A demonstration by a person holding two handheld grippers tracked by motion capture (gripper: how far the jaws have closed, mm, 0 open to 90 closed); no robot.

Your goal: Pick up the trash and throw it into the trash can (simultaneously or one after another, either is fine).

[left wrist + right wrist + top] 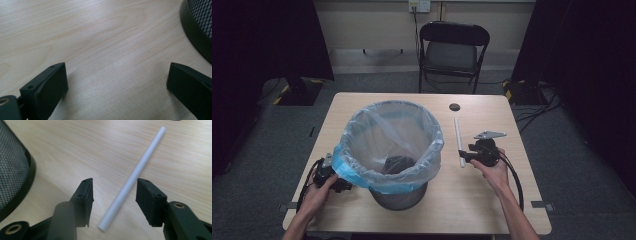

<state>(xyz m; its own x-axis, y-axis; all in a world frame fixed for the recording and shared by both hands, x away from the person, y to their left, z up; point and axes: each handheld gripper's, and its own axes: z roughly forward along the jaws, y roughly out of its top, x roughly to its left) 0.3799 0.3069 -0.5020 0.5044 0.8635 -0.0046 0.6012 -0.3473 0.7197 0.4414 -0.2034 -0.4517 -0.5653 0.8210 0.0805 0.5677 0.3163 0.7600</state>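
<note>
A white tube point(459, 142) point(130, 185) lies on the wooden table point(472, 200), right of a black mesh bin point(404, 199) lined with a clear, blue-edged bag point(432, 150). My right gripper point(464, 157) point(115, 182) is down at the tube's near end. Its jaws stand on either side of the tube with a gap on both sides, so it is open. My left gripper point(344, 186) point(116, 66) rests low by the bin's left side, open wide over bare wood. Something dark point(397, 164) lies inside the bin.
The bin's base point(195, 27) sits close to the left gripper's right jaw, and the bin's wall point(12, 170) stands left of the right gripper. A round cable hole point(454, 106) is in the table's far side. A black folding chair point(452, 50) stands beyond the table.
</note>
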